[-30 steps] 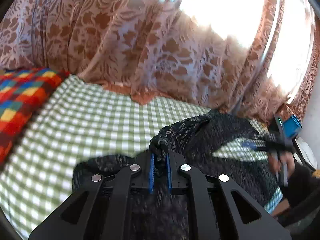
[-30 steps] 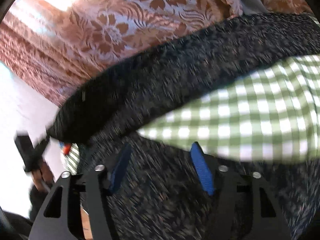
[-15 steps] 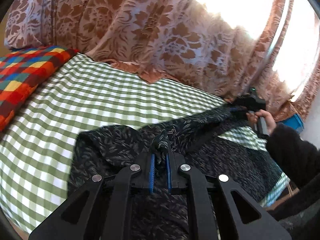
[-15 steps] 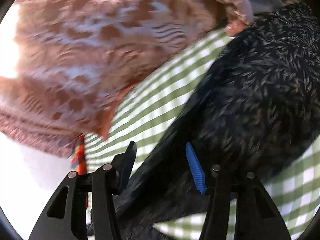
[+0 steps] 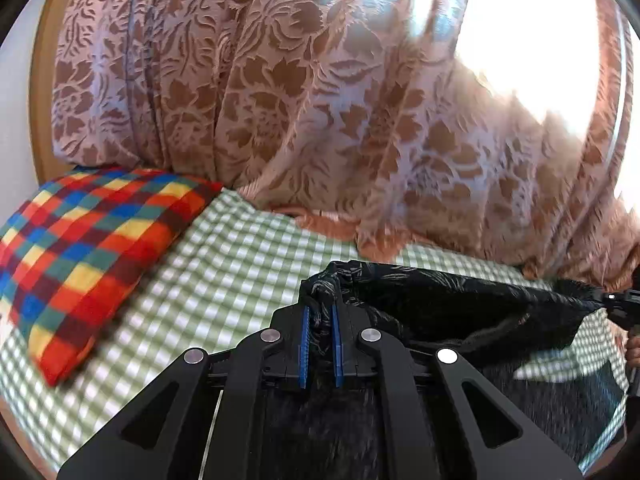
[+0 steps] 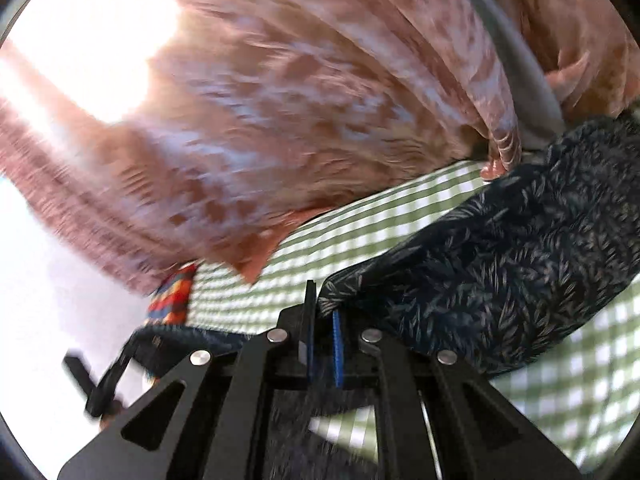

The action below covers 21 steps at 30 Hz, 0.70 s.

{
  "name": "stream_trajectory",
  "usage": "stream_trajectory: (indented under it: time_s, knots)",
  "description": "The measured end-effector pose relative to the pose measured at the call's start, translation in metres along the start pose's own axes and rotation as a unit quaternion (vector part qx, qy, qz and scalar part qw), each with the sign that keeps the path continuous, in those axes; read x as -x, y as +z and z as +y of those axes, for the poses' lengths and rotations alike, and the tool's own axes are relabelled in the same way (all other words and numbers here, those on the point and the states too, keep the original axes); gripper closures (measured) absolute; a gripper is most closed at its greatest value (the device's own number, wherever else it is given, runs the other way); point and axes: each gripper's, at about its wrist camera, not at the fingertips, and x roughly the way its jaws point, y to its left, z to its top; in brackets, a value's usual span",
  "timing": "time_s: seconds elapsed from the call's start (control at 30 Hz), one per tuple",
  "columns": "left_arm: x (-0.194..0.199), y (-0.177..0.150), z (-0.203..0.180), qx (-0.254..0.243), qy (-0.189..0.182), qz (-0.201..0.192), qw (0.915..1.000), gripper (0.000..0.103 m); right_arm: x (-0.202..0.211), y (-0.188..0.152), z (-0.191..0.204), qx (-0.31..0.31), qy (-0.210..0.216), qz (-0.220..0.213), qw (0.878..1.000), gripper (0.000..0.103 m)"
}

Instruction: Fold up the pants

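The pants [image 5: 448, 304] are dark with a fine leaf print. They hang stretched between both grippers above a green checked bed [image 5: 224, 276]. My left gripper [image 5: 320, 312] is shut on a bunched corner of the pants. My right gripper [image 6: 322, 312] is shut on another edge of the pants [image 6: 500, 264], which drape away to the right. In the left wrist view the right gripper [image 5: 624, 304] shows at the far right edge, pulling the fabric taut. In the right wrist view the left gripper [image 6: 104, 380] shows blurred at the lower left.
A multicoloured plaid pillow [image 5: 80, 256] lies at the left of the bed. A brown floral curtain [image 5: 320, 100] hangs along the far side, with a bright window behind it. The curtain hem [image 6: 256, 264] rests on the bed's far edge.
My right gripper has shut on the pants edge; it was open before. Both grippers have lifted the pants off the bed and pulled them taut. The left gripper stayed shut.
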Motion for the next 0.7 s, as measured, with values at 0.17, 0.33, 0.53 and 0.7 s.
stream_trajectory:
  time_s: [0.17,0.33,0.53,0.7]
  knots:
    - [0.036,-0.068,0.016,0.023,0.007,0.036,0.9991,0.095,0.054,-0.073,0.005,0.028,0.043,0.025,0.998,0.097]
    - [0.049,-0.133,0.034,0.072,0.027,0.115,0.9903,0.076,0.065,-0.157,-0.011,0.011,0.037,0.093,0.995,0.097]
    - [0.073,-0.167,0.082,0.261,-0.037,0.151,0.9526,0.071,0.049,-0.211,-0.041,-0.016,-0.01,0.149,0.989,0.097]
    - [0.081,-0.17,0.084,0.361,-0.144,0.127,0.9126,0.06,0.041,-0.212,-0.045,-0.008,-0.02,0.149,0.989,0.097]
